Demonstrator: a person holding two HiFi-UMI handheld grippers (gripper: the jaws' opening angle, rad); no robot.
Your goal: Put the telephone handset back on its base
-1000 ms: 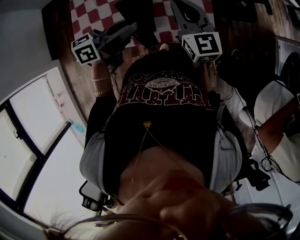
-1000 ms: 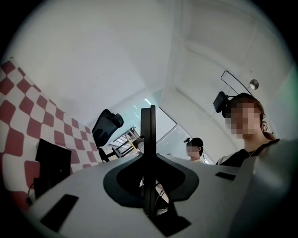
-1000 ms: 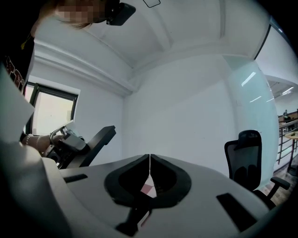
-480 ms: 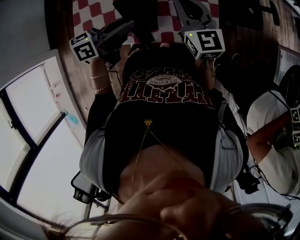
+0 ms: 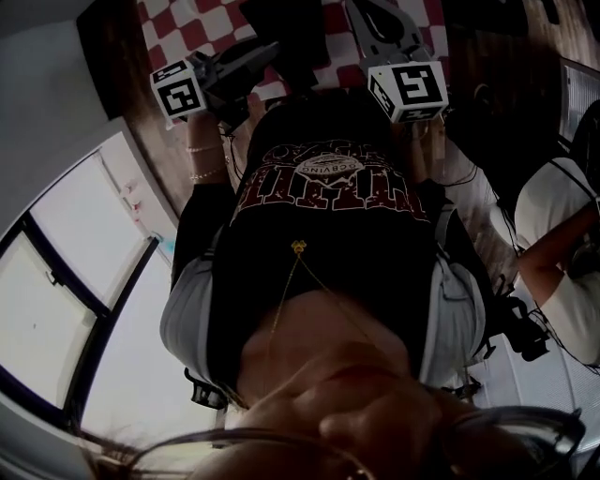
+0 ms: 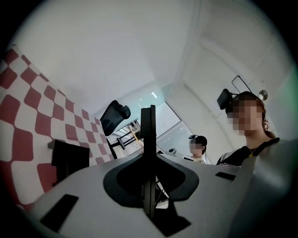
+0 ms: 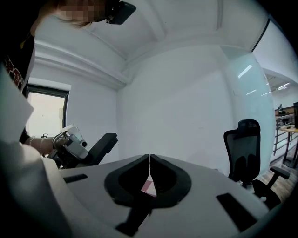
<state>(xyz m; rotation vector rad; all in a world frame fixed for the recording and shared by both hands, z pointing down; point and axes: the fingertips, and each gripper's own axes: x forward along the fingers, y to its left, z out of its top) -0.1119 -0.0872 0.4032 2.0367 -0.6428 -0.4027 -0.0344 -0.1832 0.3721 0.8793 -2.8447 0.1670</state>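
No telephone handset or base can be made out for certain. My left gripper (image 5: 267,49) is held out in front of the person's chest over a red and white checked cloth (image 5: 202,23). Its jaws stand pressed together (image 6: 148,121) with nothing between them. My right gripper (image 5: 373,17) is beside it, its marker cube (image 5: 408,89) toward the camera. Its jaws meet in a thin seam (image 7: 149,160), holding nothing. A dark boxy thing (image 6: 70,158) stands on the checked cloth (image 6: 28,116); I cannot tell what it is.
A black office chair (image 7: 247,148) stands at the right by a white wall. The left gripper and its hand (image 7: 77,148) show in the right gripper view. A second person (image 5: 562,253) sits at the right, and another (image 6: 199,146) is farther off. A window (image 5: 66,281) lies at the left.
Both grippers have shifted a little in front of the chest, and the head view has swung slightly. Both pairs of jaws look the same as before.
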